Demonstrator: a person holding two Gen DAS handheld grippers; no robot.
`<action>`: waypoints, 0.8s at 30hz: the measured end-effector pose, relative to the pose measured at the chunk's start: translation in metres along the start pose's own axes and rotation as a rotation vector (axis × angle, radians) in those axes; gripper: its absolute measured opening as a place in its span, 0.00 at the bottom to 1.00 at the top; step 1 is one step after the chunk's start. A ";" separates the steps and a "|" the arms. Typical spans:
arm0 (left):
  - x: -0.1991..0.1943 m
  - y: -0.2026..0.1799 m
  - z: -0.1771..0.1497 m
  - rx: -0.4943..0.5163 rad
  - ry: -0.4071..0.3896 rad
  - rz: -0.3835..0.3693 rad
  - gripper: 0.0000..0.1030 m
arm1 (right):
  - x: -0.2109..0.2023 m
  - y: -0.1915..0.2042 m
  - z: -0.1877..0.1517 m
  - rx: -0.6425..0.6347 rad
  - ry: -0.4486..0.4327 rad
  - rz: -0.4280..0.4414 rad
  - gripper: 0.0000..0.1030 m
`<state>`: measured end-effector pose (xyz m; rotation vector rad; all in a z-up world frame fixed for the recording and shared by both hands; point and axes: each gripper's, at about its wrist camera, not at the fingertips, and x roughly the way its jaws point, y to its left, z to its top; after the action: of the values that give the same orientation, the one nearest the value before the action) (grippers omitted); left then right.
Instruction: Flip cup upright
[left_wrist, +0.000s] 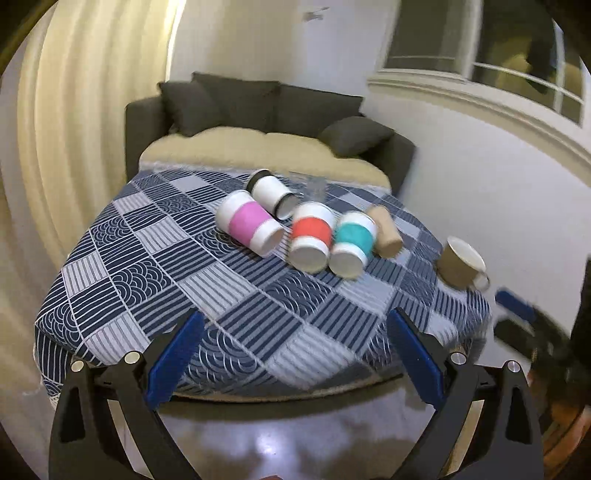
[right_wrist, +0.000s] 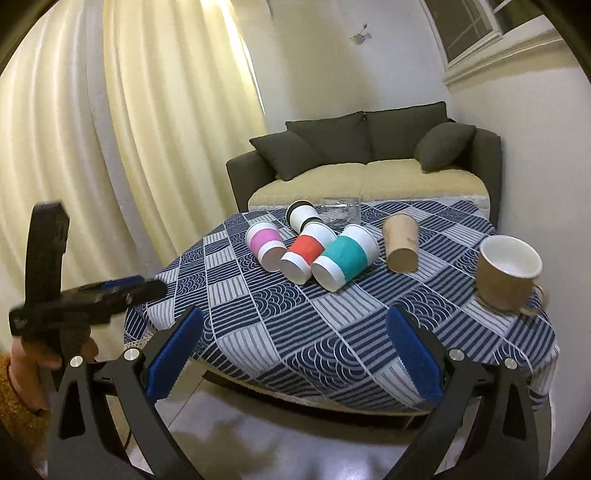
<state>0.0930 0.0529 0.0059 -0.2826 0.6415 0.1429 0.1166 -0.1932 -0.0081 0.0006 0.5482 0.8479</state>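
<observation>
On the table (right_wrist: 280, 332), covered by a blue-and-white patchwork cloth of stripe and wave squares, six paper cups lie on their sides in a loose cluster toward the far half. Pink-banded cup (right_wrist: 266, 244) at the left; behind it a white cup with black rims (right_wrist: 302, 215); red-banded cup (right_wrist: 303, 254) touching the teal-banded cup (right_wrist: 343, 257) on its right; plain brown cup (right_wrist: 400, 243) just beside the teal one, apart by a narrow gap. Faint print on the brown cup's wall, too small to read. No other writing legible on any cup.

Clear glass tumbler (right_wrist: 340, 212) stands behind the cluster, near the far edge. Brown mug (right_wrist: 508, 273) with white interior sits upright at the right edge of the table, handle toward the near right.

Left gripper (left_wrist: 293, 354): blue-padded fingers spread wide, nothing between them, hanging off the near table edge above the floor. Right gripper (right_wrist: 293, 350): likewise spread wide and empty, short of the near edge. Both well apart from the cups.

Beyond the table: dark grey sofa (right_wrist: 369, 162) with tan seat cover, cream curtain (right_wrist: 110, 129) at left, window (left_wrist: 480, 44) upper right.
</observation>
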 end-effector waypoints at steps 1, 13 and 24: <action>0.007 0.004 0.011 -0.036 0.015 0.011 0.94 | 0.006 0.000 0.003 -0.002 0.007 0.005 0.95; 0.091 0.047 0.091 -0.368 0.180 0.081 0.94 | 0.053 -0.007 0.030 0.058 0.032 0.044 0.95; 0.183 0.067 0.119 -0.581 0.396 0.193 0.93 | 0.072 -0.022 0.016 0.087 0.051 0.086 0.95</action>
<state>0.2912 0.1607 -0.0291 -0.8236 1.0152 0.4689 0.1781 -0.1529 -0.0320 0.0827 0.6359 0.9090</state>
